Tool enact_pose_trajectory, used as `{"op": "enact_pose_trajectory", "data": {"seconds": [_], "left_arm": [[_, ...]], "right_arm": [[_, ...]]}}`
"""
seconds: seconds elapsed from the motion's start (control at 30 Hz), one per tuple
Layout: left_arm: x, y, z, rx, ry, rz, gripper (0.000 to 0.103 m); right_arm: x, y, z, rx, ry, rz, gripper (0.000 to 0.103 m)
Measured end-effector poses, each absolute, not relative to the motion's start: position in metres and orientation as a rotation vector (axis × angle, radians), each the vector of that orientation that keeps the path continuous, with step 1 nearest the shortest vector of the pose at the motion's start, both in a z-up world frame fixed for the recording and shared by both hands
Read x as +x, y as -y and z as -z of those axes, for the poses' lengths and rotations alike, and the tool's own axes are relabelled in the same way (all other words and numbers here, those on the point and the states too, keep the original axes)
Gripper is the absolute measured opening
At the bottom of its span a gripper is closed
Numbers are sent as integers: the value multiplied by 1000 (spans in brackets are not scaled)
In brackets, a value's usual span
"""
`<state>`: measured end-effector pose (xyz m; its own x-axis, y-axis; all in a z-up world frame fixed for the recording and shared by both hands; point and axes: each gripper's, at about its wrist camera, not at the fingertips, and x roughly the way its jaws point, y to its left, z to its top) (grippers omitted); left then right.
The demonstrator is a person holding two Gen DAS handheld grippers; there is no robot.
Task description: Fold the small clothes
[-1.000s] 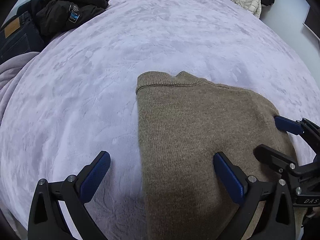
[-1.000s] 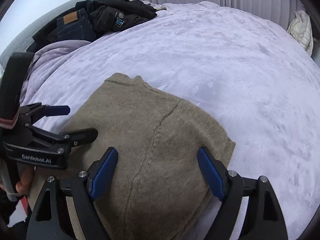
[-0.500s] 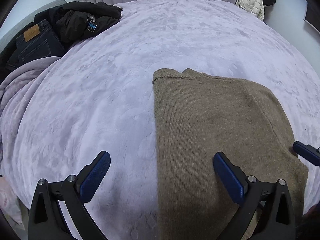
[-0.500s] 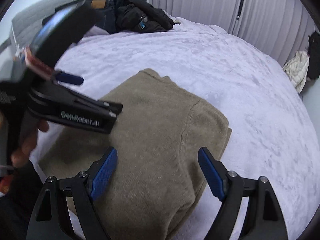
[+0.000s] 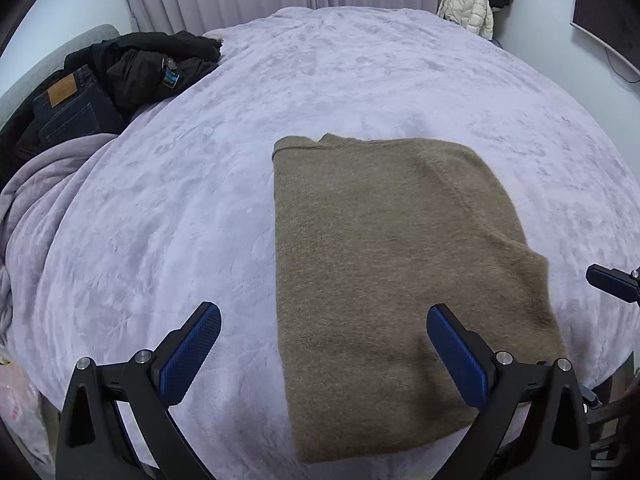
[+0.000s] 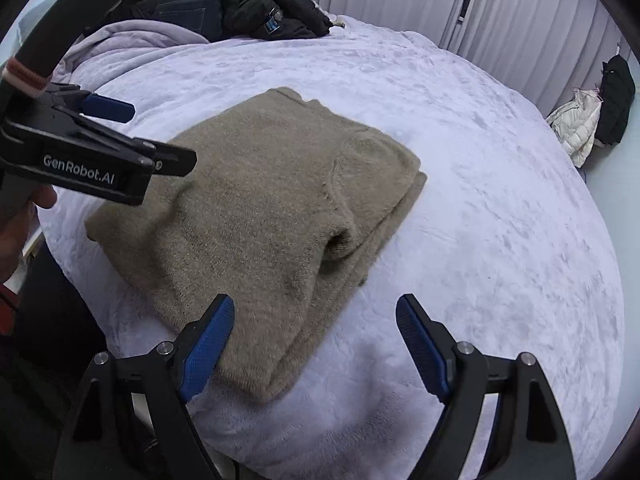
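Observation:
An olive-brown knit sweater (image 5: pixel 384 248) lies folded in a rectangle on the lilac bedspread (image 5: pixel 160 208), near the bed's front edge. It also shows in the right wrist view (image 6: pixel 272 208), with a sleeve fold along its right side. My left gripper (image 5: pixel 324 328) is open and empty, held above the sweater's near left part. My right gripper (image 6: pixel 316 324) is open and empty, above the sweater's near right corner. The left gripper shows in the right wrist view (image 6: pixel 140 136) at the left, and a right fingertip (image 5: pixel 604 280) shows at the left wrist view's right edge.
Dark jeans (image 5: pixel 68 112) and a black jacket (image 5: pixel 152 64) are piled at the bed's far left, beside a bunched lilac blanket (image 5: pixel 36 184). A white puffer jacket (image 5: pixel 468 4) hangs at the far right. Curtains run along the back wall.
Both grippers have lifted up and pulled back from the sweater, so more of the bed and room shows. The sweater lies still, folded as before.

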<state>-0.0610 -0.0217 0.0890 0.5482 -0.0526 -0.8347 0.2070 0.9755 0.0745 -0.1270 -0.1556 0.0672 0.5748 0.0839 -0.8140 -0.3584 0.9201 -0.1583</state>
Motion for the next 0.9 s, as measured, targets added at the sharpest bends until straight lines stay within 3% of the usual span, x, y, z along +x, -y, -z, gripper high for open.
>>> {"op": "enact_pose_trajectory", "data": {"seconds": [0.27,0.9], "left_arm": [[-66,24,-103,105,-977,166,103],[-71,26,-66,99,-1072,98,103]], "right_arm": [[-133,153,-108,-284,-901,-233,86],[-124,129,-68,-326,-1035,-186,86]]}}
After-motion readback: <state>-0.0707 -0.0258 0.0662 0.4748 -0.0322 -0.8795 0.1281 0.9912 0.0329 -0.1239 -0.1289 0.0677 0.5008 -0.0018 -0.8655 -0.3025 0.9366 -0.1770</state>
